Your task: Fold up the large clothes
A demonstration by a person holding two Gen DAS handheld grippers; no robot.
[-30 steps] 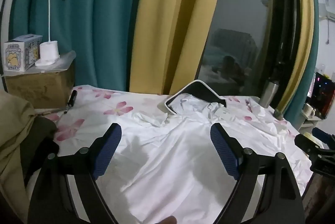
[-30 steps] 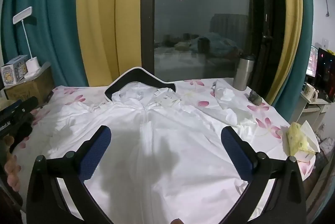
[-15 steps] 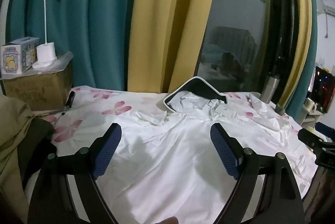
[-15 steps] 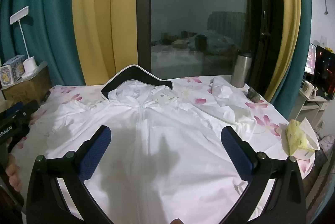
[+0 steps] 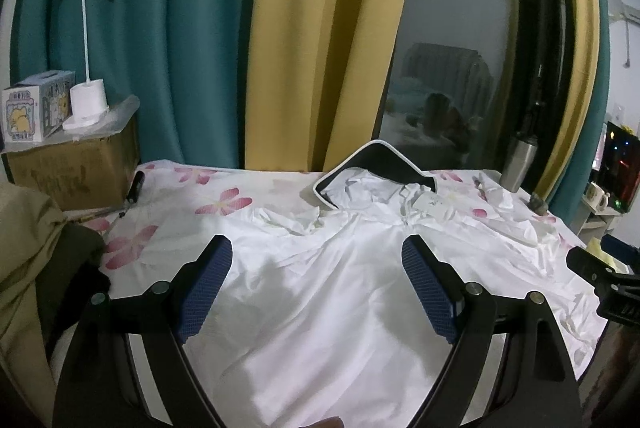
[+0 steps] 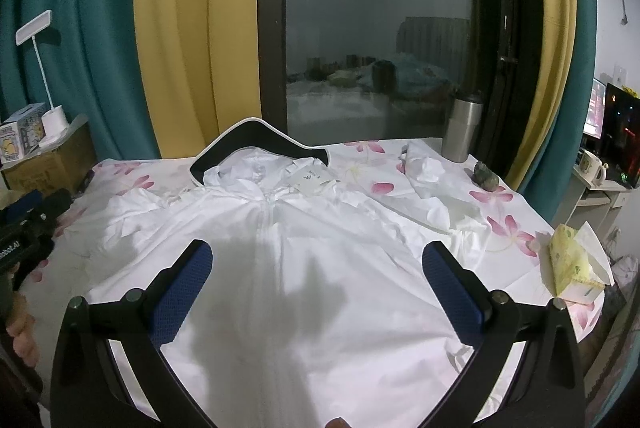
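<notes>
Lying crinkled, seemingly thin white jacket [image 6: 304, 248]; both grippers' [image 5: 316, 292] [image 6: 318, 292] jaws spread wide, empty.

The white garment [image 6: 320, 248]'s lower hem is cut off below.

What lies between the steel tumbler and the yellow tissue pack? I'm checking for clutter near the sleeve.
In the right wrist view, a small dark lumpy object and flowered sheet lie between the tumbler and the tissue pack.

A steel tumbler [image 6: 461, 128], grey lump [image 6: 485, 178] and yellow tissue pack [image 6: 570, 264] crowd the right edge; a brown cardboard box [image 5: 76, 171] blocks the left.
</notes>
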